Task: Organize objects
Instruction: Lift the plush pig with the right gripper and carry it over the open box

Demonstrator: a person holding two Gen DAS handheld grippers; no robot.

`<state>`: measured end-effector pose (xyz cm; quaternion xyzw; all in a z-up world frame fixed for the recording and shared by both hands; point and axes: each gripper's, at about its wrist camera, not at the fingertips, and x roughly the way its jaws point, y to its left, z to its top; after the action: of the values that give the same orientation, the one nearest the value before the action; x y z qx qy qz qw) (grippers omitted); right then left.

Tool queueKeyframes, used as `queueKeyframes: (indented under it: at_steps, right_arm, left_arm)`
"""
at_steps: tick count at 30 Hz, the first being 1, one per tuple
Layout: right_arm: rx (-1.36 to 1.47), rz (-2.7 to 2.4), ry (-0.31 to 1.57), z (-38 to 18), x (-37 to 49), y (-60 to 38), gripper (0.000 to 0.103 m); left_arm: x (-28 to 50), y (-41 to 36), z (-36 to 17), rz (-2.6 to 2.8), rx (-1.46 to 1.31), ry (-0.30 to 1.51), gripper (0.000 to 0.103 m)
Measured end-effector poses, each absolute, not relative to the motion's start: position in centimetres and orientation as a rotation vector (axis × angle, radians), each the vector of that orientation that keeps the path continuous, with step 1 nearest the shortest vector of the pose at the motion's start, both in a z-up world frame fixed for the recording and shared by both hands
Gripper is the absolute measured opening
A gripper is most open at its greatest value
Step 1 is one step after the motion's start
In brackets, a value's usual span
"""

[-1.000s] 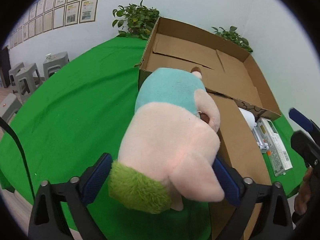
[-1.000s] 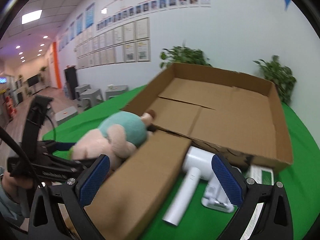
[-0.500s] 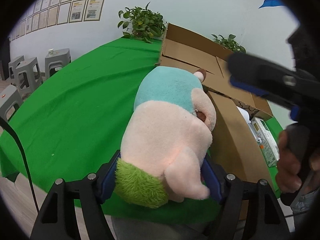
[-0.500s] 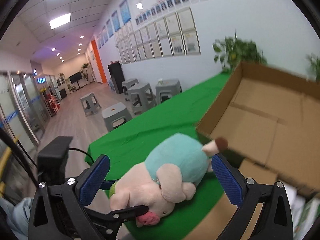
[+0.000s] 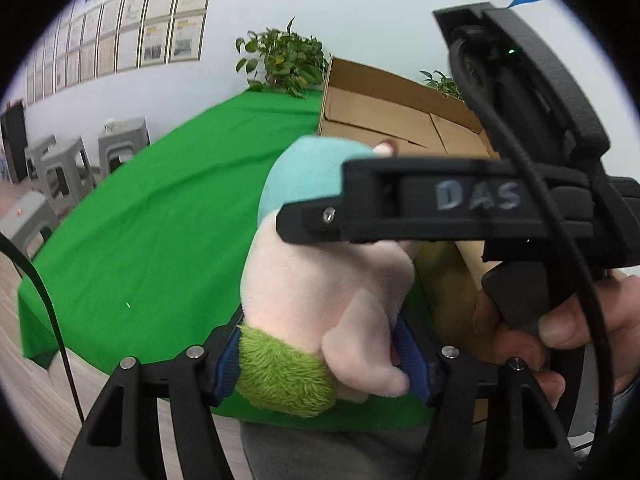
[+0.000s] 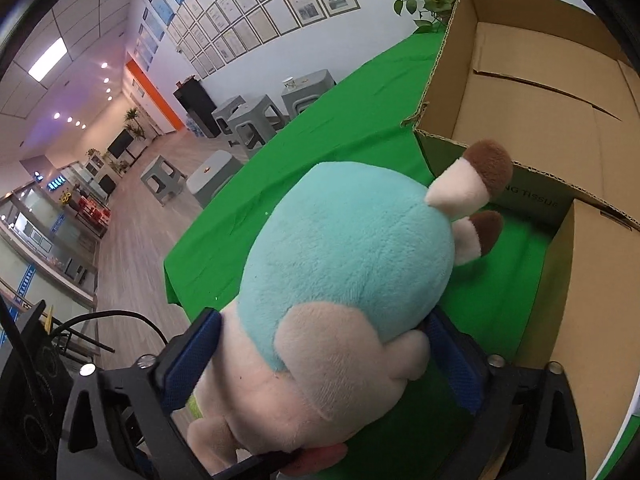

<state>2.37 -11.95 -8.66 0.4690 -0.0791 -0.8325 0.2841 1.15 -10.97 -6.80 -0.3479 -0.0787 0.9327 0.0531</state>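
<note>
A plush toy (image 5: 320, 280) with a teal back (image 6: 344, 256), pink body, green tuft and brown-tipped feet lies at the near edge of the green table (image 5: 160, 200). My left gripper (image 5: 320, 360) is closing on its tuft end, and both blue pads press into the fur. Coming in from the other side, my right gripper (image 6: 322, 344) straddles the toy's middle. Its jaws are closing, the pads close beside the fur without squeezing it. In the left wrist view the right tool's black body (image 5: 460, 208) crosses over the toy, with a hand (image 5: 568, 320) on its grip.
An open cardboard box (image 6: 520, 60) lies just beyond the toy's feet, one flap (image 6: 592, 280) folded out to the right. Potted plants (image 5: 288, 60) stand against the wall behind. Grey stools (image 6: 248, 116) stand on the floor left of the table edge.
The right gripper swung left from the box and white appliance and dropped around the toy's body. The left jaws narrowed onto the tuft end.
</note>
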Motion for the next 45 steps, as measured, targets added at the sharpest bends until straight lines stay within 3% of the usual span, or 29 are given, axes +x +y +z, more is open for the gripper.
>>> queueKeyframes:
  at_steps: [4,7,13,19,25,39,45]
  right_arm:
    - [1.183,-2.271,-0.238,-7.5,2.5,-11.6,0.080]
    - [1.022,-2.342,-0.246,-3.2,2.1,-11.4,0.076]
    - [0.615,-2.532,-0.211,8.6,2.1,-6.5,0.075]
    - [0.552,-2.626,-0.177,12.9,-0.5,-2.8,0.075]
    - [0.634,-2.610,-0.225,11.5,-4.5,1.3,0.075]
    - [0.951,-2.502,-0.274,-3.0,-21.3,0.4,0.072]
    - [0.930,-2.485,-0.282,-7.3,-25.0,0.7,0.072]
  left_arm:
    - [0.9,-10.5,-5.2,2.868,-1.006,-0.181,0.064]
    - [0.4,-9.9,-1.9,2.934,-0.854,-0.097,0.064]
    - [-3.0,-6.9,6.8,2.947,-0.394,0.063,0.064]
    - [-7.2,-5.0,8.7,2.884,-0.327,0.065,0.064]
    - [-10.7,-6.5,6.5,2.861,-0.455,0.042,0.064]
    - [-16.3,-8.5,-0.3,2.787,-0.838,-0.120,0.066]
    - [-15.0,-8.8,-0.7,2.813,-0.833,-0.062,0.067]
